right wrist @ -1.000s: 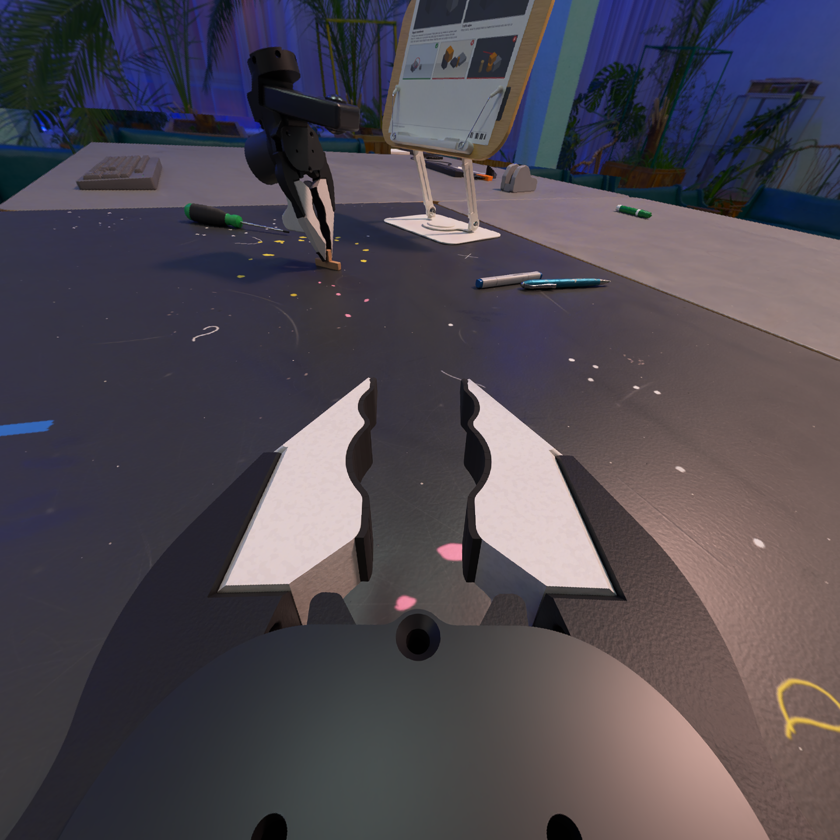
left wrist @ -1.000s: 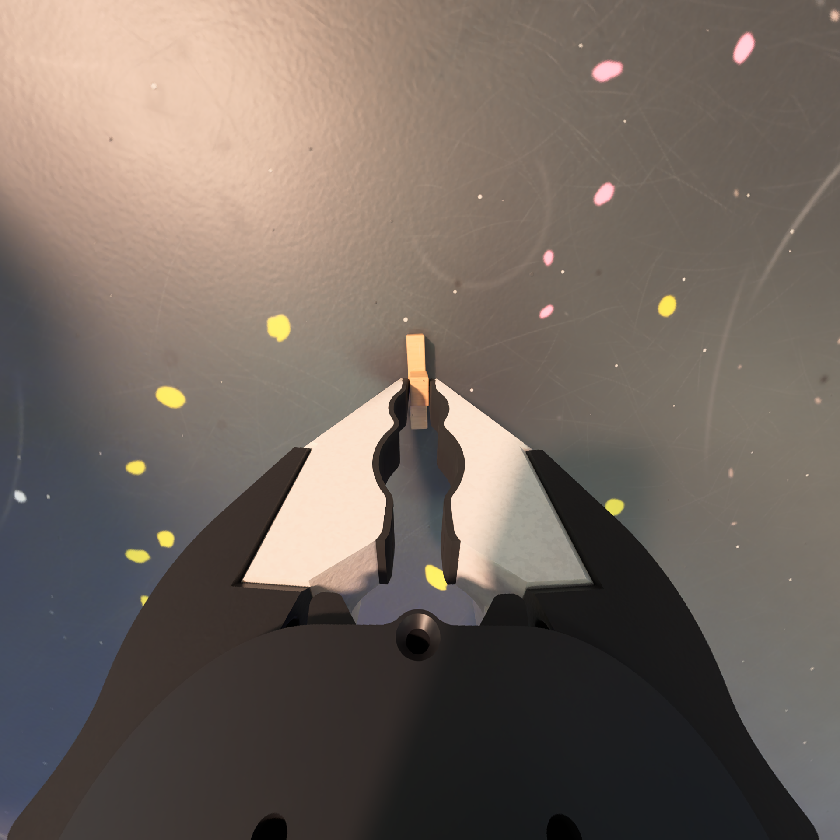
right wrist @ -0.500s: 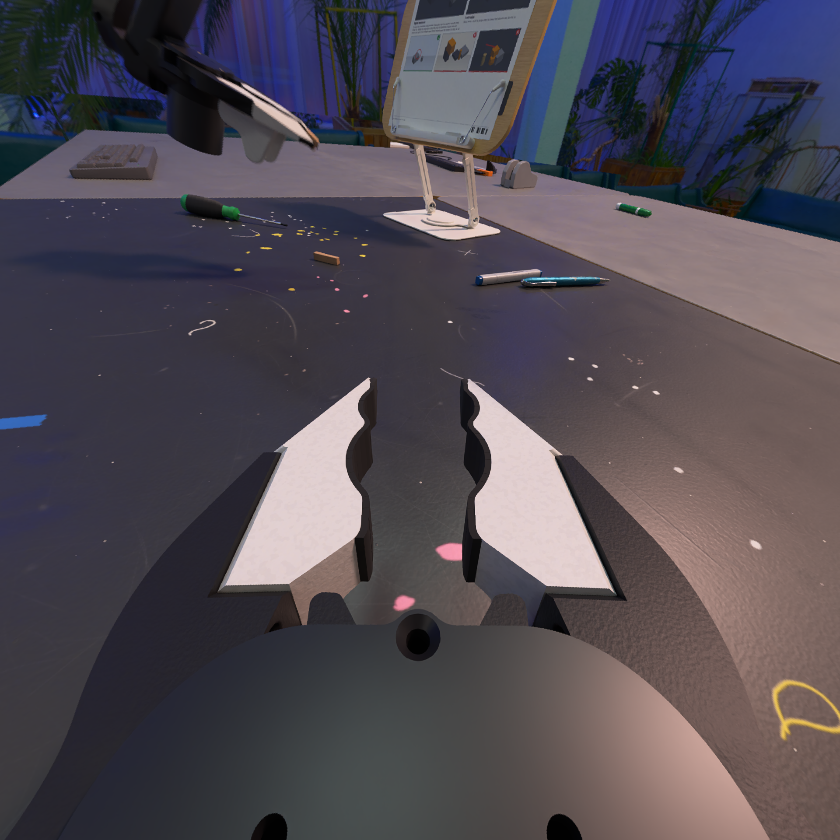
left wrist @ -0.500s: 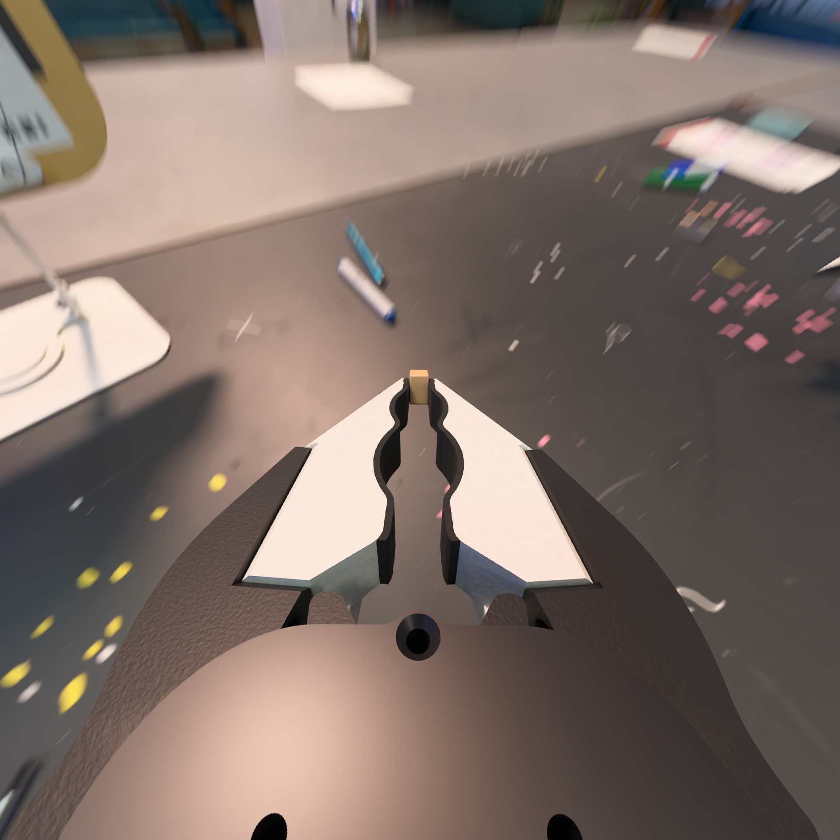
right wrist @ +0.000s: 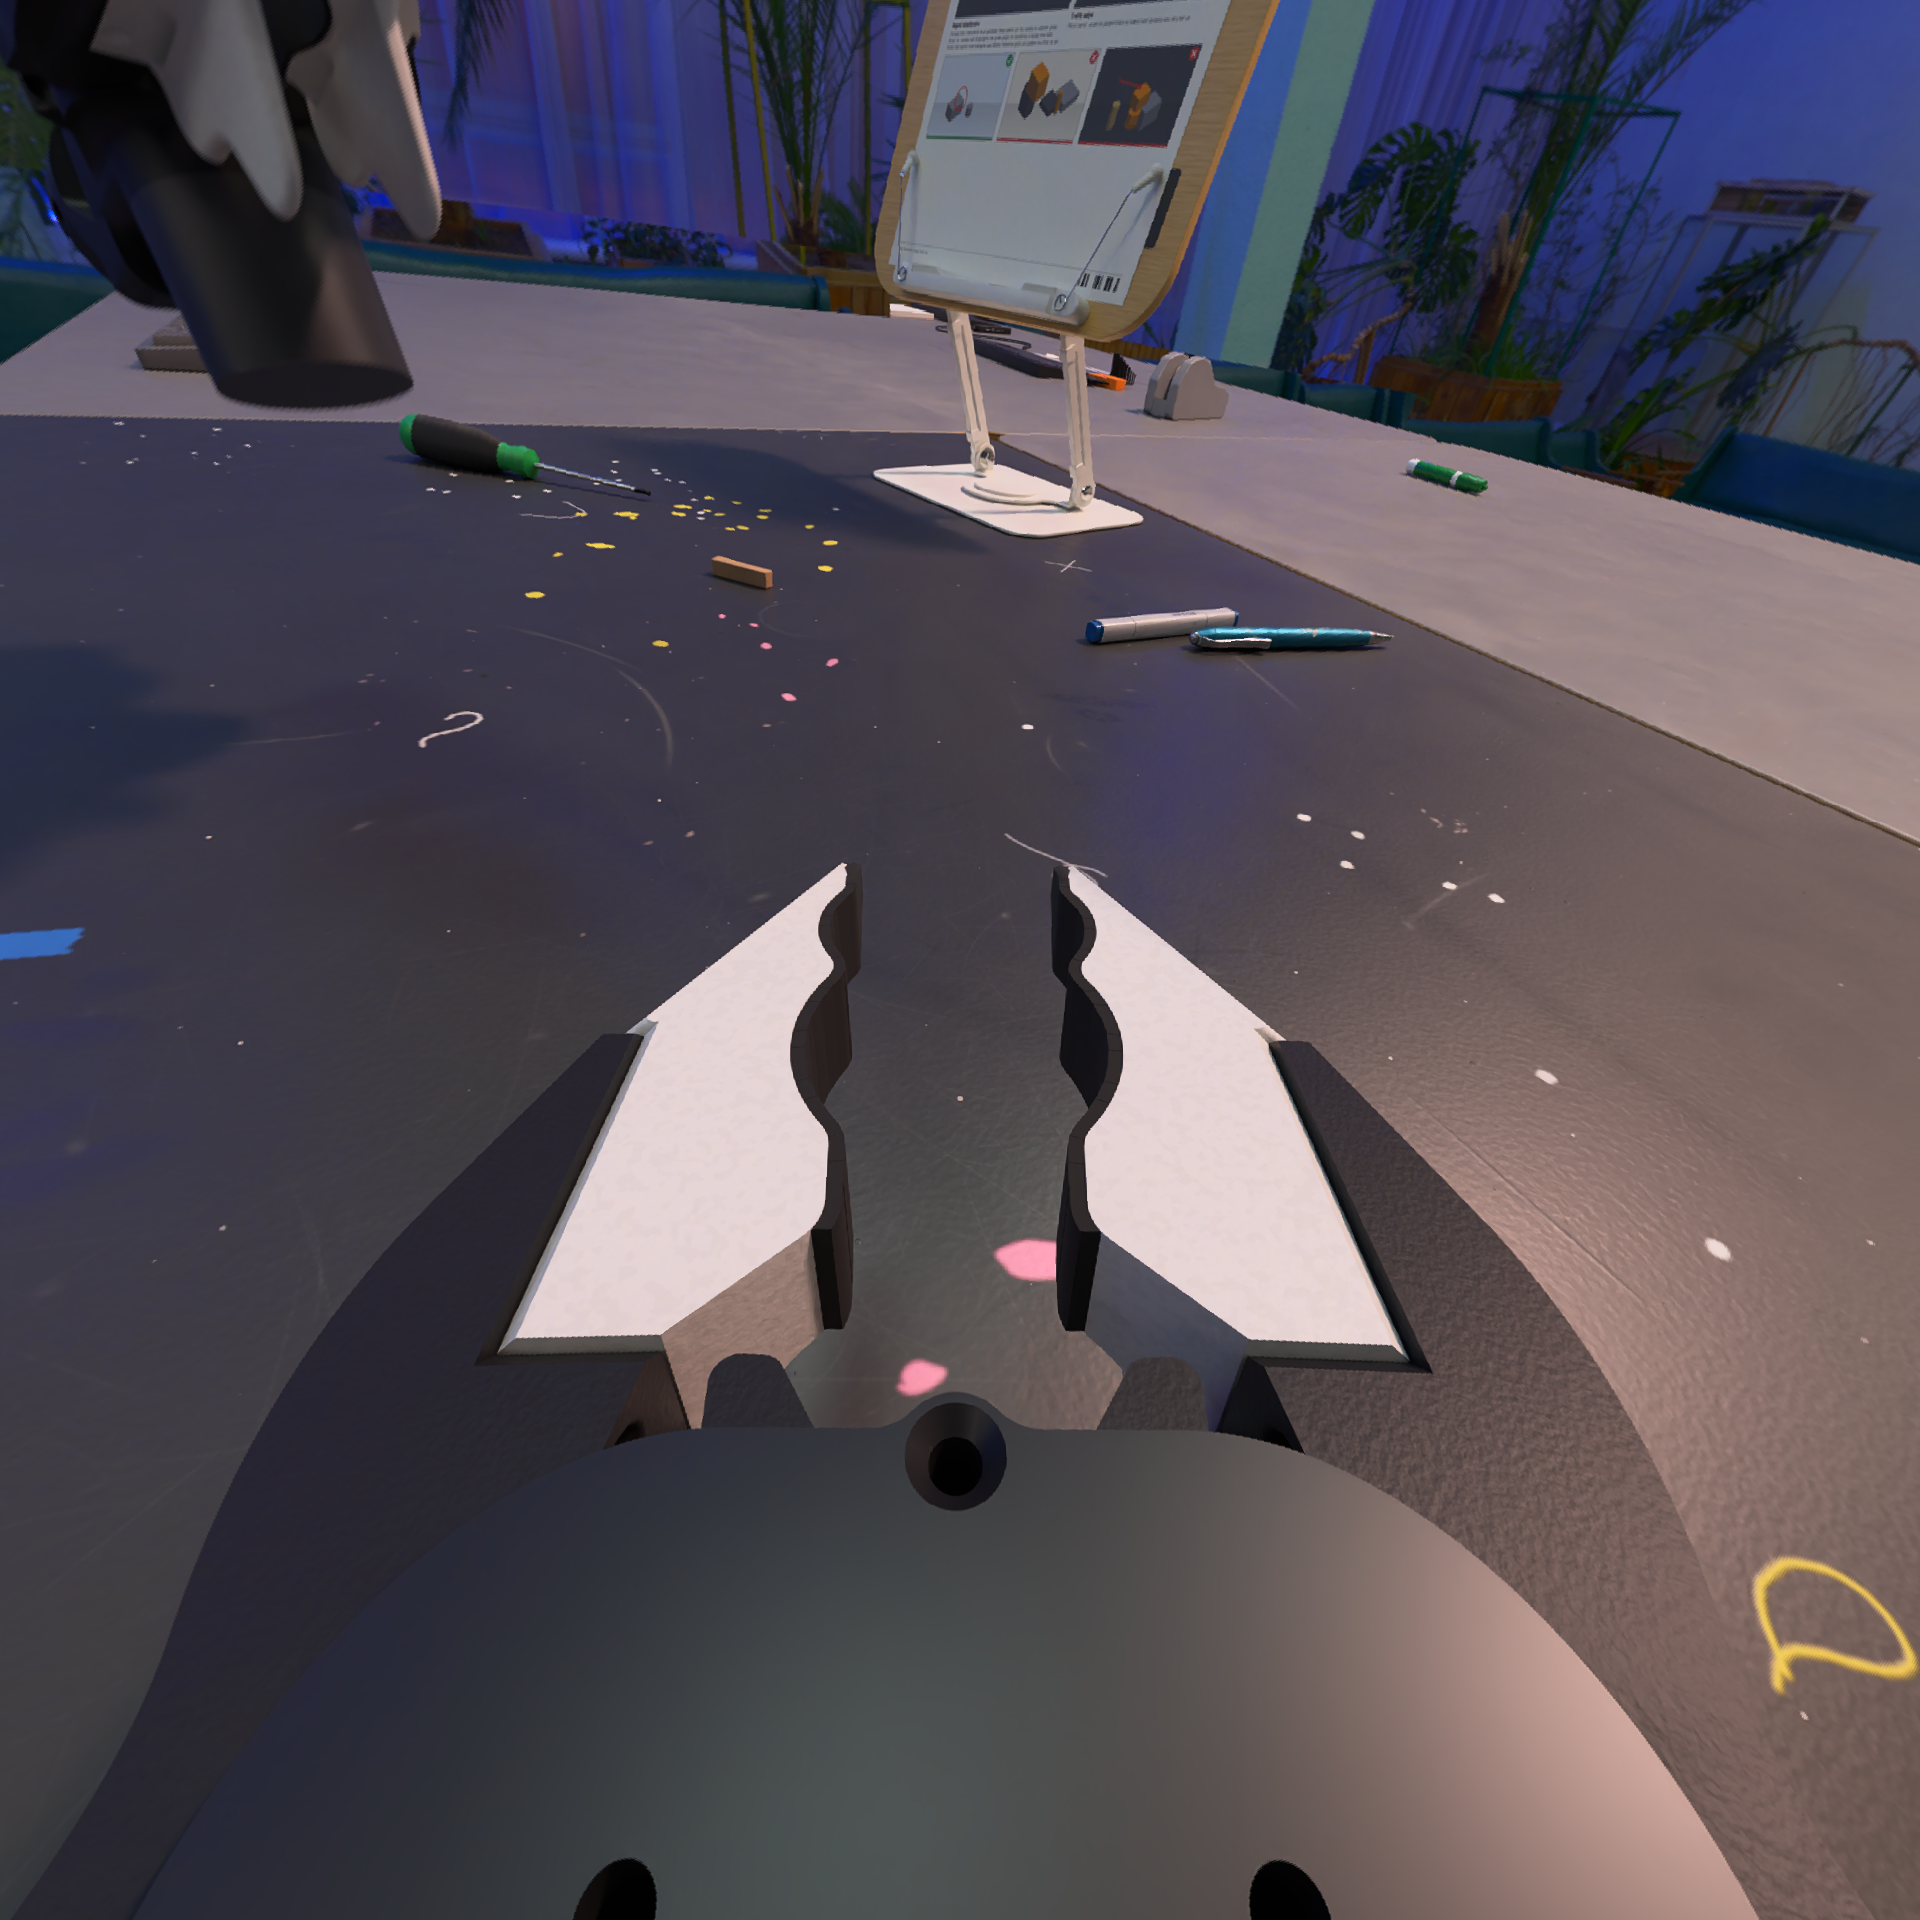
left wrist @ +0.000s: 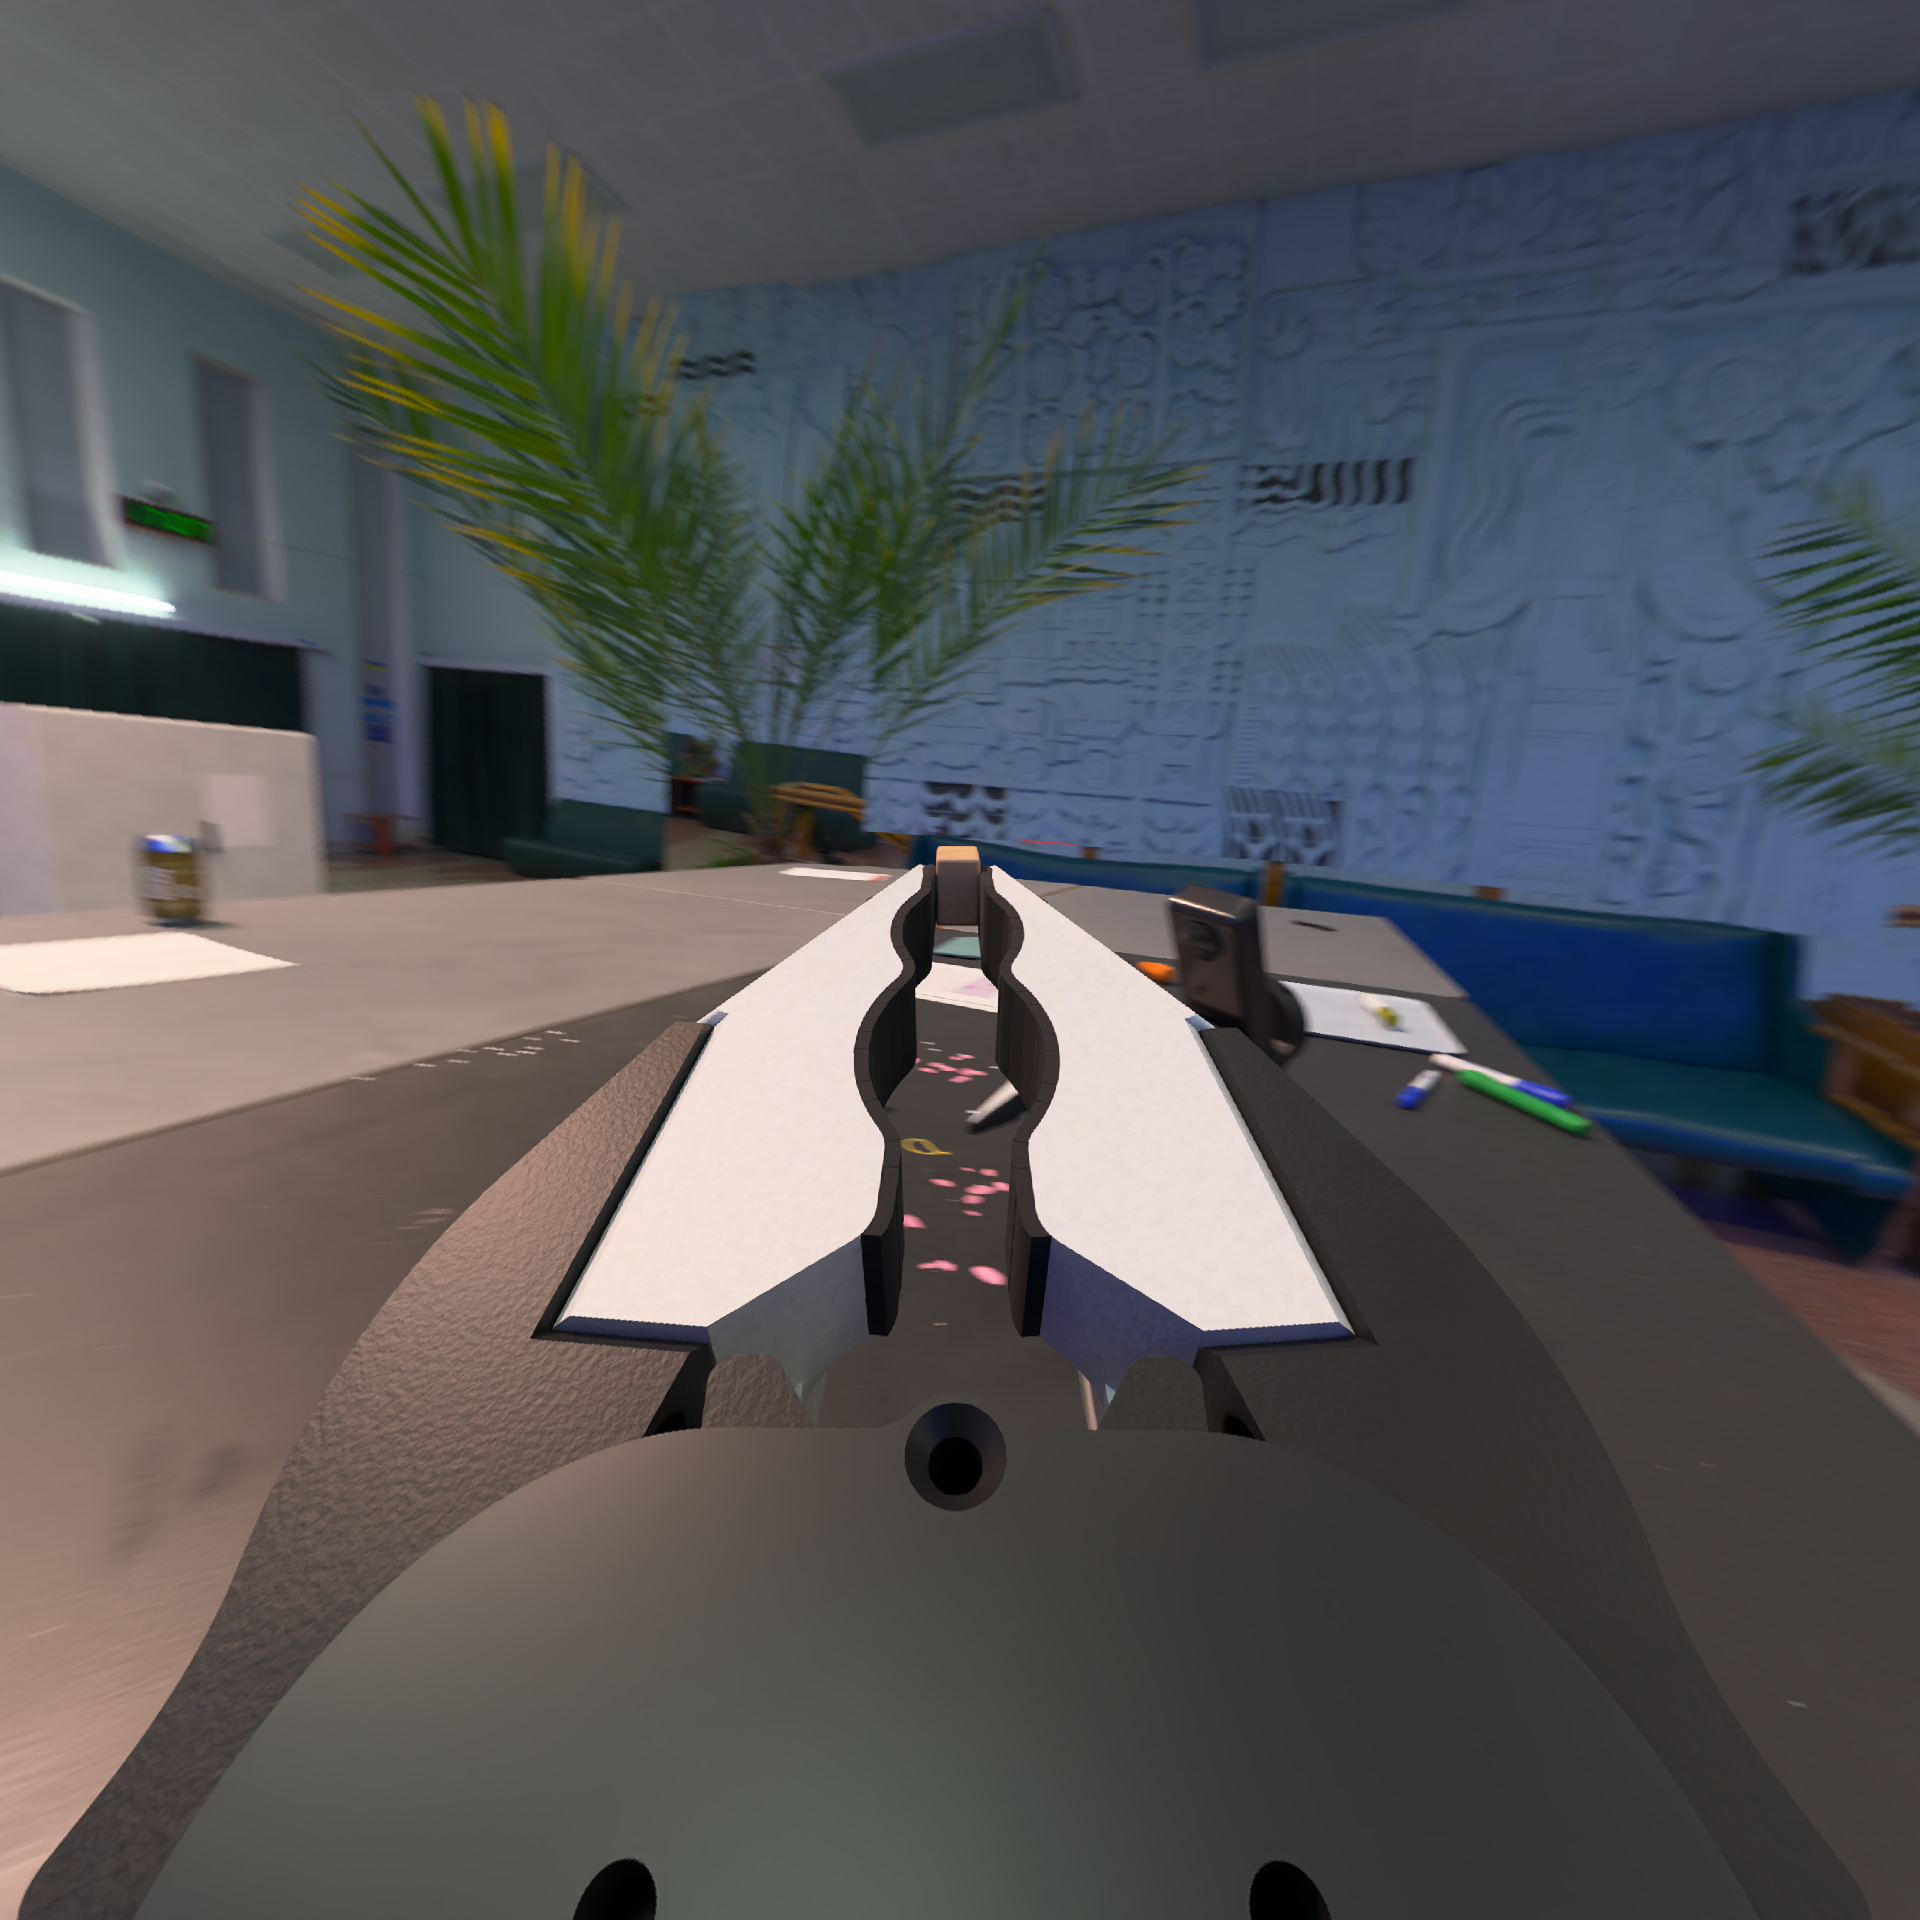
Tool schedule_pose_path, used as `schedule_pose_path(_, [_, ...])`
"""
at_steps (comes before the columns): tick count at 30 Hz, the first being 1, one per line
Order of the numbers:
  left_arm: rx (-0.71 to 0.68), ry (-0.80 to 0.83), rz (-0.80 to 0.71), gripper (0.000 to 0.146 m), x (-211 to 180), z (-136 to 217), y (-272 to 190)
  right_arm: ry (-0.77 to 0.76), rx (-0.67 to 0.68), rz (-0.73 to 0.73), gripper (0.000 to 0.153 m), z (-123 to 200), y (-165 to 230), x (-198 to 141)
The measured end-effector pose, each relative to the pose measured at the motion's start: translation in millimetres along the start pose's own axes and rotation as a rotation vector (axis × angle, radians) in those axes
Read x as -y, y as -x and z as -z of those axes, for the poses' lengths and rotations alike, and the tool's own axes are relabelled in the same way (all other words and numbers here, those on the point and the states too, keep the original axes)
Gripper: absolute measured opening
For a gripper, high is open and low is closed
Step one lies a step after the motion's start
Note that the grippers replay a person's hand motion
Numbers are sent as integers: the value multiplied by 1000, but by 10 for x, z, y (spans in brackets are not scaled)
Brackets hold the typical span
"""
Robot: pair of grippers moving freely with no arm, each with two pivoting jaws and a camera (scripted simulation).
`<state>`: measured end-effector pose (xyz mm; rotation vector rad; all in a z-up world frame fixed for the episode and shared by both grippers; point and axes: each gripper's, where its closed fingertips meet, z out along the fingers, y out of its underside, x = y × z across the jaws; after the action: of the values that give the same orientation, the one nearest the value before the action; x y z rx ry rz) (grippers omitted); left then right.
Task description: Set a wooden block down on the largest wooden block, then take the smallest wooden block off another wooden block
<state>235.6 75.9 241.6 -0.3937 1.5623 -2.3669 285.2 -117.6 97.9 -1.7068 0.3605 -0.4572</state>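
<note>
While left gripper [left wrist: 957, 894] clamps small wooden block [left wrist: 956, 858] at fingertips, raised above dark mat [left wrist: 312, 1195], only right wrist view shows flat wooden block [right wrist: 742, 570] lying on mat; right gripper [right wrist: 956, 883] open, empty.

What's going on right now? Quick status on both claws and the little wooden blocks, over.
Left gripper shut on small wooden block, lifted clear of the table. Right gripper open, empty, low over dark mat. Flat wooden block lies alone on mat. Nothing in the way.
</note>
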Motion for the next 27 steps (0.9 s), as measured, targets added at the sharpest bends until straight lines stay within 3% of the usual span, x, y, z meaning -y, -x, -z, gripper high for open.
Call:
schedule_pose_path(5, [-121,12,144,7,-489,-227,-306,7,-5,11,36,-12,5,-11])
schedule_pose_path(14, [-77,102,179,7,-1109,-237,-316,-1,1,52,36,-96,85,46])
schedule_pose_path(18, [-84,129,154,7,-1197,-242,-362,-148,115,-27,37,-248,341,296])
schedule_pose_path(22, [-109,178,149,7,-1285,-259,-424,-322,296,-150,50,-416,730,567])
schedule_pose_path(27, [-129,197,147,7,-1317,-264,-466,-351,388,-215,66,-547,970,657])
